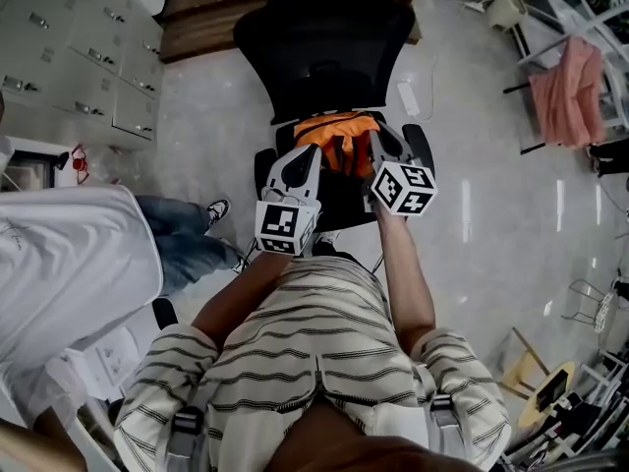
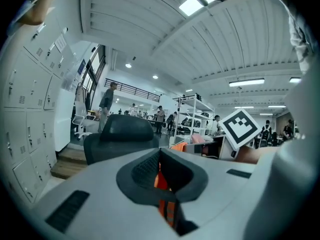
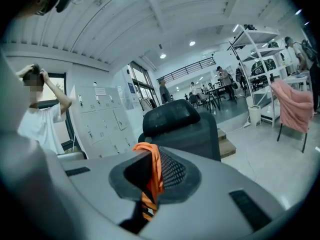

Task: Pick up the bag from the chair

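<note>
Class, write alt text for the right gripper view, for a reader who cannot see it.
The right gripper is shut on a fold of the orange bag. Behind it stands a black office chair, with grey lockers and a person in a white shirt at left and a pink cloth draped at right.

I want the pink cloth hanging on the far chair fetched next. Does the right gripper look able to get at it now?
Probably not: the right gripper is shut on the orange fabric bag, and the pink cloth hangs well away across the floor, off to that hand's right.
</note>
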`<action>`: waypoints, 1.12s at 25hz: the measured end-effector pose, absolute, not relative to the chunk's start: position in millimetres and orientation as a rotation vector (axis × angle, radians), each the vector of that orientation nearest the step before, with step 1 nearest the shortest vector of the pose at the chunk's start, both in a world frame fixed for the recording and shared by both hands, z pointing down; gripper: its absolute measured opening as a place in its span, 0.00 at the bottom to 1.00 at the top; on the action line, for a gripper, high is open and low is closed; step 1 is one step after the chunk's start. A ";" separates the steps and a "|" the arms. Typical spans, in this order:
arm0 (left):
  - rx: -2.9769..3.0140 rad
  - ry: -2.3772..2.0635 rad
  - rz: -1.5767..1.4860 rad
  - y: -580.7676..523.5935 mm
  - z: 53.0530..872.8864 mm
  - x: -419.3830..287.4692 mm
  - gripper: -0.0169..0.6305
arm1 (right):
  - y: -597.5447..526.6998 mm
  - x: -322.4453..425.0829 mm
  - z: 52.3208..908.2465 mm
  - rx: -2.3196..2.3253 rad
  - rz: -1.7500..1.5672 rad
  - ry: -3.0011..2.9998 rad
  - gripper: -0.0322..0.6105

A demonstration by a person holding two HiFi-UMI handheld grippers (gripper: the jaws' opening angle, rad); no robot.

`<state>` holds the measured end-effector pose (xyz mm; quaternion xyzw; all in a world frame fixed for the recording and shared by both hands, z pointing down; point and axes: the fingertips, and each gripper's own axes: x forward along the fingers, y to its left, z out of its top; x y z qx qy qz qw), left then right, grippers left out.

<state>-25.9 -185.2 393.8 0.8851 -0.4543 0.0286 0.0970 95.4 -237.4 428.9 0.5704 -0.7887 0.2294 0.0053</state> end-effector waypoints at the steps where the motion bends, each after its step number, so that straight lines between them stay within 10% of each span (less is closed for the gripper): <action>1: 2.626 -1.344 0.080 -185.3 391.9 -25.0 0.06 | -236.3 94.9 426.1 1.791 0.719 -2.466 0.09; 28: 2.676 -1.374 0.007 -193.3 361.3 -23.4 0.06 | -201.4 86.1 377.4 1.838 0.636 -2.540 0.09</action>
